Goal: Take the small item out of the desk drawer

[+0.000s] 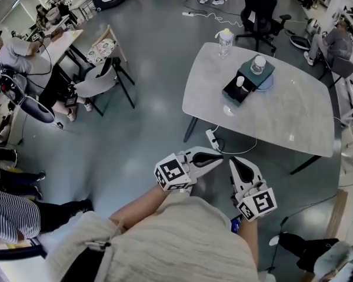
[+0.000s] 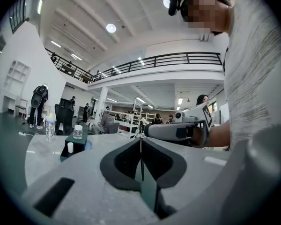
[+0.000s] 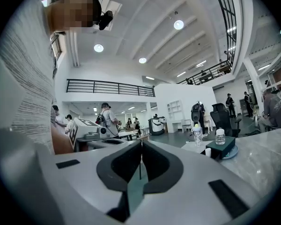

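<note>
Both tools shut and empty, held close to the body; item sits in the open drawer.

Left tool (image 1: 219,156) and right tool (image 1: 234,162): jaws pressed together, nothing between them, confirmed in the left gripper view (image 2: 141,150) and the right gripper view (image 3: 140,157). Both are held side by side over the floor, tips angled toward each other, well apart from the desk (image 1: 294,116). The dark green drawer box (image 1: 254,74) stands mid-desk with its drawer (image 1: 234,93) pulled out toward the person. The small white item (image 1: 240,81) stands upright in the drawer. A capped jar (image 1: 259,64) is on top of the box, and a clear bottle (image 1: 225,42) stands near the desk's far edge.
</note>
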Available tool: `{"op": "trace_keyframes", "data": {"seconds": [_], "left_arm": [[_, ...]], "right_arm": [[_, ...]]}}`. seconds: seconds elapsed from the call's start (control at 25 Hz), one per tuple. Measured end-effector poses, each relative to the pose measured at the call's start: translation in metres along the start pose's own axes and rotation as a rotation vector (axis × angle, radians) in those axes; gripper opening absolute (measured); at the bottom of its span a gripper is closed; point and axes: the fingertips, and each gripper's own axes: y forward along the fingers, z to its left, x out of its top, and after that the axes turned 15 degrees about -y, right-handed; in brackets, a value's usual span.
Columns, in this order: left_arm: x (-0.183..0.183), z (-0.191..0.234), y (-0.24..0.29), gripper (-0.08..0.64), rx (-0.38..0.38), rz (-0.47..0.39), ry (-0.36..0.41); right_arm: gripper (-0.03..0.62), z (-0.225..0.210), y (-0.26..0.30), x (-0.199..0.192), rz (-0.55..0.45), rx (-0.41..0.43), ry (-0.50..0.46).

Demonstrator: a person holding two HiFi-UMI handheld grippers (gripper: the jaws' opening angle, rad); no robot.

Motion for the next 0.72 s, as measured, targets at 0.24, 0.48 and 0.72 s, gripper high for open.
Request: {"op": "trace_keyframes", "data": {"seconds": [0.24, 0.48, 0.72], "left_arm": [[0.027, 0.061, -0.011, 0.017, -0.002, -0.029, -0.018], [0.041, 0.104, -0.009, 0.017, -0.018, -0.017, -0.014], [0.039, 0.134, 0.014, 0.017, -0.023, -0.005, -0.042]], "right_arm": [[0.011, -0.022, 0.059, -0.001, 0.019, -0.008, -0.010], [0.011, -0.047, 0.094, -0.010, 0.042, -0.043, 0.003], [0.011, -0.082, 0.110, -0.029, 0.091, -0.041, 0.003]]}}
